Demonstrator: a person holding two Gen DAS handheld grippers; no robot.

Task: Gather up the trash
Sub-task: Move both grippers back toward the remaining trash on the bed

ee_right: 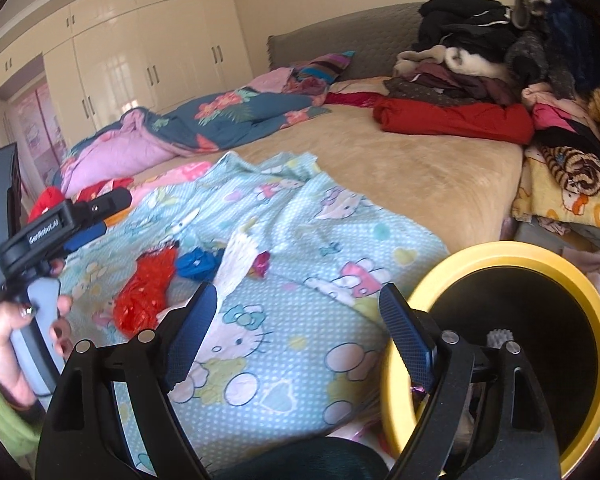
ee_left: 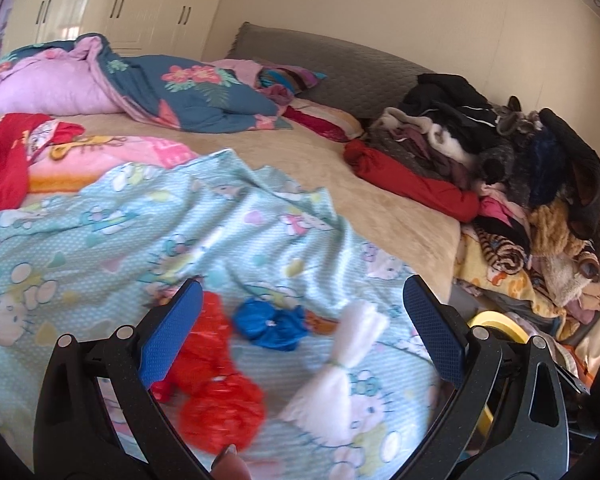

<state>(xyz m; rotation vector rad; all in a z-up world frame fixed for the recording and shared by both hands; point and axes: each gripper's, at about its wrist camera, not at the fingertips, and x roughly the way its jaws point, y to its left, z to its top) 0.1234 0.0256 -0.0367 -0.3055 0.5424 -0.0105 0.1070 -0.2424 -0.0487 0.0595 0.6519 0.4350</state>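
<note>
1. A bedroom clean-up in its early-to-middle stretch, by the look of things: four scraps of trash lie uncollected on the pale-blue cartoon sheet (ee_left: 100, 248) spread over the bed (ee_left: 340, 168).

2. The scraps sit close together near the foot of the sheet: a crumpled red plastic bag (ee_left: 212, 376), a blue plastic wad (ee_left: 272, 326), a white tissue bundle (ee_left: 340, 368) tied at its waist, and, in the right wrist view, a small shiny pink wrapper (ee_right: 262, 266) just beyond the white bundle.

3. The left gripper (ee_left: 302, 332) hovers over the pile with its jaws spread wide and nothing between the pads; the red bag lies just beside its left finger, the white bundle nearer its right.

4. The right gripper (ee_right: 296, 332) is likewise wide open and empty, poised above bare sheet, with the trash ahead and to its left.

5. The one container is a yellow-rimmed bin (ee_right: 500, 340) with a dark inside, standing off the bed's edge just beside the right gripper. A pale ridged object shows deep within; what else it holds cannot be made out.

6. Left to do, on this showing: pick up each of the four scraps and drop them in the bin. The heaped clothes (ee_left: 500, 160) at the far side look like laundry, not trash.
</note>
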